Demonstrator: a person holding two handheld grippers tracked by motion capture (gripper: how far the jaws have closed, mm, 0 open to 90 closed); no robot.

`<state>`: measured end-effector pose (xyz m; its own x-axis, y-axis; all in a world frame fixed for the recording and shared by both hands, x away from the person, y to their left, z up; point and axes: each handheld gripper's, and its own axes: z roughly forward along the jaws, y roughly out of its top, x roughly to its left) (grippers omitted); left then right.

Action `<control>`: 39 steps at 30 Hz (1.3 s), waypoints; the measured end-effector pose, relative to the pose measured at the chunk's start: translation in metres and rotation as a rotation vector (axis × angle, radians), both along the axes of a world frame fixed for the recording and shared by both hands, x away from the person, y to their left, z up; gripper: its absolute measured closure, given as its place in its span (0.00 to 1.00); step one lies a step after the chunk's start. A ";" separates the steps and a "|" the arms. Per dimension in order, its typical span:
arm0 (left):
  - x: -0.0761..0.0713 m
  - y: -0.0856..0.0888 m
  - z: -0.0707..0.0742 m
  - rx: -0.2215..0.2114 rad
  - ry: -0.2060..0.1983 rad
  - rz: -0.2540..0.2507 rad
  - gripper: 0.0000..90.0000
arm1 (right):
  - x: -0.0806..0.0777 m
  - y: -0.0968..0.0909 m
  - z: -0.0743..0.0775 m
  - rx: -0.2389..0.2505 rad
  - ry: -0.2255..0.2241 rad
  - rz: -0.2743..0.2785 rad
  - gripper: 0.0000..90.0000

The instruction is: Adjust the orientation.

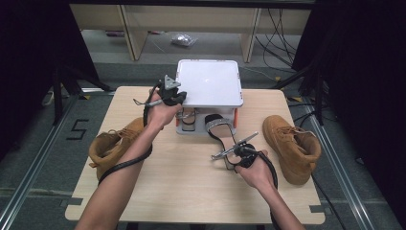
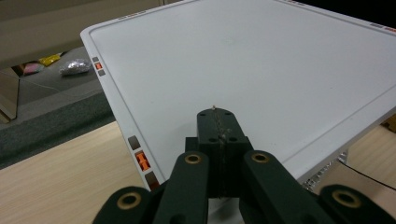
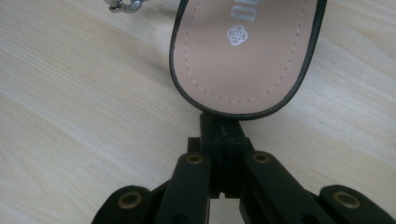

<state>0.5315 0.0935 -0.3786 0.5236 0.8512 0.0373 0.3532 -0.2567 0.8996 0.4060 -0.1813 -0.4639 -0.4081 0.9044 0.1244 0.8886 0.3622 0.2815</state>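
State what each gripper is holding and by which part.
Nothing is held. The left gripper is shut above the white rack top; the right gripper is shut at the black sandal's heel end.

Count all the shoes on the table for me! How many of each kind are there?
Tan suede lace-up boots: 2, one at the table's left edge and one at its right edge
Black high-heeled sandals with sparkly straps: 2, one on the tabletop and one under the white rack
Total: 4 shoes
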 end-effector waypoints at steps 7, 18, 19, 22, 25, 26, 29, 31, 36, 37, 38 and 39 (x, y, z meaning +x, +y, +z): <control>0.000 0.000 0.000 0.000 -0.001 0.000 1.00 | 0.002 0.012 -0.001 0.051 -0.001 0.022 1.00; 0.000 0.000 0.000 0.002 -0.001 0.000 1.00 | 0.010 0.033 -0.002 0.100 -0.029 0.047 1.00; 0.000 0.000 0.000 0.002 -0.001 0.000 1.00 | 0.010 0.035 0.000 0.102 -0.008 0.024 1.00; 0.000 0.000 0.000 0.001 -0.001 -0.001 1.00 | 0.013 0.039 0.000 0.106 -0.022 0.039 1.00; 0.000 0.000 0.000 0.000 -0.001 -0.002 1.00 | 0.015 0.041 0.000 0.112 -0.026 0.045 1.00; 0.000 0.000 0.000 0.000 0.001 -0.002 1.00 | 0.016 0.044 0.002 0.113 -0.027 0.023 1.00; 0.000 0.000 0.000 -0.001 0.001 -0.002 1.00 | 0.019 0.044 0.003 0.113 -0.034 0.024 1.00; 0.000 0.000 0.000 0.000 0.001 -0.002 1.00 | 0.022 0.042 0.002 0.112 -0.063 0.058 1.00; 0.000 0.000 0.000 -0.001 0.001 -0.002 1.00 | 0.025 0.040 0.001 0.116 -0.079 0.050 1.00; 0.000 0.000 0.000 0.000 0.000 -0.002 1.00 | 0.025 0.040 0.003 0.105 -0.069 0.022 1.00; 0.000 0.000 0.000 0.001 -0.001 -0.002 1.00 | 0.025 0.041 0.004 0.107 -0.064 0.009 1.00; 0.000 0.000 0.000 0.001 -0.001 -0.002 1.00 | 0.026 0.040 0.004 0.106 -0.076 0.012 1.00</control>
<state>0.5315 0.0933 -0.3786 0.5251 0.8501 0.0386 0.3523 -0.2584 0.8995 0.4317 -0.1412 -0.4602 -0.4311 0.8828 0.1868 0.8588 0.3379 0.3851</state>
